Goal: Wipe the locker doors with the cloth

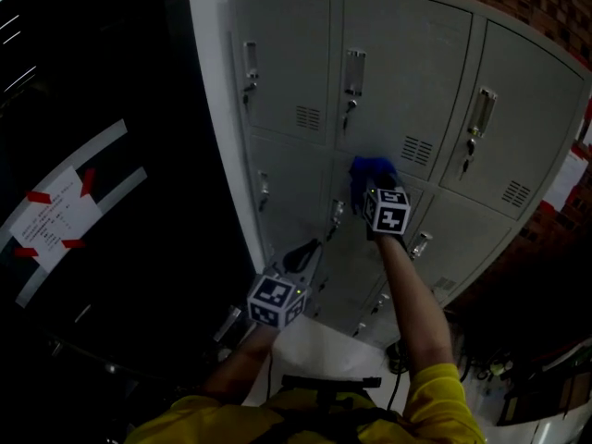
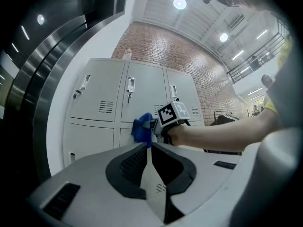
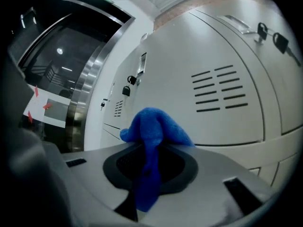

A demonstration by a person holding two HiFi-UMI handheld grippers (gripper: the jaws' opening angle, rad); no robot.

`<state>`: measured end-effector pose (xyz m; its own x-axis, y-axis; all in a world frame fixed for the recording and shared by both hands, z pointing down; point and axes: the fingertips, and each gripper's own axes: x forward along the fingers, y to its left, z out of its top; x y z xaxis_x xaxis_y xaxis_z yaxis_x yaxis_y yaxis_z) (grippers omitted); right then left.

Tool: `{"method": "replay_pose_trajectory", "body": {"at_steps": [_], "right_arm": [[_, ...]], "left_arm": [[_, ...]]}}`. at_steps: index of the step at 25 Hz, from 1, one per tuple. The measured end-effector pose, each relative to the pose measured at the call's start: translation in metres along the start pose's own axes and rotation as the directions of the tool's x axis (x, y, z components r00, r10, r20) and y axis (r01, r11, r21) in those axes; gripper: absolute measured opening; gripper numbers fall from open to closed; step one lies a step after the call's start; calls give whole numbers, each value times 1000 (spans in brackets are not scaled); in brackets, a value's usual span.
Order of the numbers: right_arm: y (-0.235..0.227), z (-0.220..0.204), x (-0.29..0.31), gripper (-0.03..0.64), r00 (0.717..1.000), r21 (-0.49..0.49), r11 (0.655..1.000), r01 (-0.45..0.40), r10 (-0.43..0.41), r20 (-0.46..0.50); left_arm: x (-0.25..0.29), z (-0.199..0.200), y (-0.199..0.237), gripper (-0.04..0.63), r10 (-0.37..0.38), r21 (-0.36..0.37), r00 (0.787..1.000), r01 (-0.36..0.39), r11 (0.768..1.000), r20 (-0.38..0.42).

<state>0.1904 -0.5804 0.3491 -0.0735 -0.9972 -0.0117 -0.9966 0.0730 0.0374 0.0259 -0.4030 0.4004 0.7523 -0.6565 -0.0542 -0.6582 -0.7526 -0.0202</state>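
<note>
My right claw [image 3: 149, 161] was clamped on the blue cloth [image 3: 154, 129], holding it at the lockers [image 1: 407, 72], by the bottom edge of the upper middle door near its vent slots. My left claw [image 2: 150, 151] was closed and empty, held lower.

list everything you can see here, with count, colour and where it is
lockers: one bank, three columns, grey, straight ahead
cloth: one, blue, against a middle-column door, in the right gripper's jaws
keys: several, dark, hanging at the door handles
brick wall: one, reddish brown, behind the lockers
paper notice: one, white with red tape, on the dark panel at left
ceiling lights: at least two, white, overhead
yellow sleeves: two, bottom of the head view
right gripper: one, grey, shut on the cloth at the lockers
left gripper: one, grey, jaws together, empty, held lower
</note>
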Motion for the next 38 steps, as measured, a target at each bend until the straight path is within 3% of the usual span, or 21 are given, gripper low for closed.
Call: {"method": "replay_pose_trajectory", "body": {"at_steps": [2, 4, 7, 10, 13, 16, 18, 22, 25, 29, 31, 34, 38], "right_arm": [[1, 10, -4, 68, 999, 18, 1000, -12, 11, 30], [6, 55, -9, 67, 994, 30, 998, -50, 47, 98], [26, 177, -10, 67, 966, -8, 991, -135, 133, 222], [43, 301, 6, 69, 946, -33, 982, -186, 188, 263], [50, 388, 19, 69, 945, -50, 984, -171, 178, 275], [48, 421, 37, 69, 958, -124, 988, -90, 119, 259], [53, 410, 42, 69, 962, -156, 984, -87, 124, 244], [55, 331, 42, 69, 964, -214, 973, -85, 135, 229], [35, 271, 23, 69, 953, -175, 983, -57, 105, 283], [13, 194, 3, 69, 958, -88, 995, -47, 70, 277], [17, 147, 6, 68, 969, -56, 996, -73, 84, 233], [41, 84, 28, 69, 983, -94, 988, -125, 137, 126], [55, 36, 36, 68, 988, -78, 987, -140, 144, 46]], "left_arm": [[7, 0, -4, 15, -3, -1, 1000, 3, 1000, -5], [11, -4, -6, 15, 0, 1, 1000, 0, 1000, -13], [14, -8, -10, 15, 5, -3, 1000, -5, 1000, -20], [16, -14, -20, 15, -14, 5, 999, 15, 1000, -36], [14, -15, -22, 15, -15, -1, 999, 15, 1000, -38], [9, -17, -12, 15, 9, 1, 999, -9, 1000, -43], [3, -23, -2, 15, 34, -12, 998, -35, 999, -46], [2, -29, 9, 15, 47, -31, 997, -49, 998, -58], [5, -32, 4, 15, 24, -34, 998, -27, 999, -66], [9, -39, 0, 15, 9, -44, 997, -12, 999, -75], [11, -46, -2, 15, 0, -50, 996, -5, 999, -89], [15, -53, -5, 15, -13, -58, 994, 7, 998, -104], [14, -56, -9, 15, -10, -70, 994, 3, 998, -107]]}}
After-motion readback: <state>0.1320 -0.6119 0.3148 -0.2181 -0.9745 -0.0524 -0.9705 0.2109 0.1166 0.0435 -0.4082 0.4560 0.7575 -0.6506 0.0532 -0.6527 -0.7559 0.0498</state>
